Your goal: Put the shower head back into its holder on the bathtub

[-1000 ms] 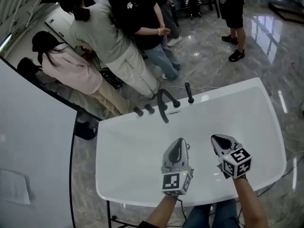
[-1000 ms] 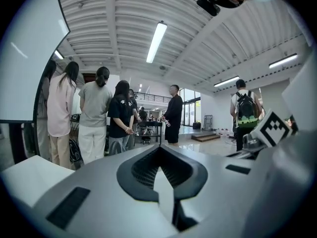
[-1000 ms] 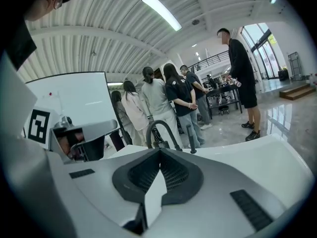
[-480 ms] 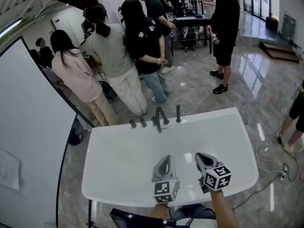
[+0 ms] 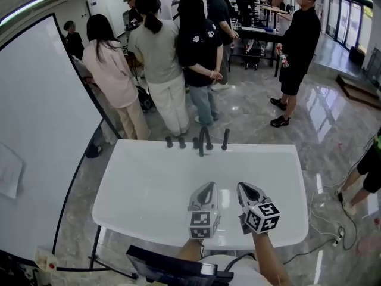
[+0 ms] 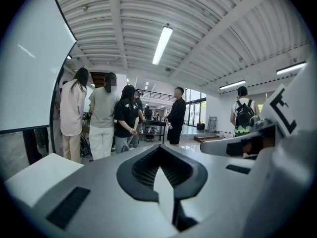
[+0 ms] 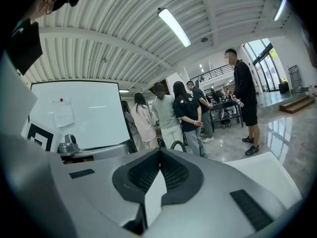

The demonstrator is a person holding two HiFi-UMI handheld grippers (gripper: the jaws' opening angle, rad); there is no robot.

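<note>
No legible text, brand or number is found in any view. Square coded markers [image 5: 202,233] are carried on the left gripper [image 5: 208,185] and right gripper [image 5: 243,185], as patterns without characters. Paw prints [image 5: 195,39] are printed on a black T-shirt [image 5: 201,52]. A paper sheet [image 7: 63,114] is fixed to the whiteboard [image 7: 99,118], but its print cannot be read.

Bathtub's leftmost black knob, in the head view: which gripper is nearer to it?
Left. The left gripper is over the tub, on the near side and right of the knob; the right gripper is further right.
</note>
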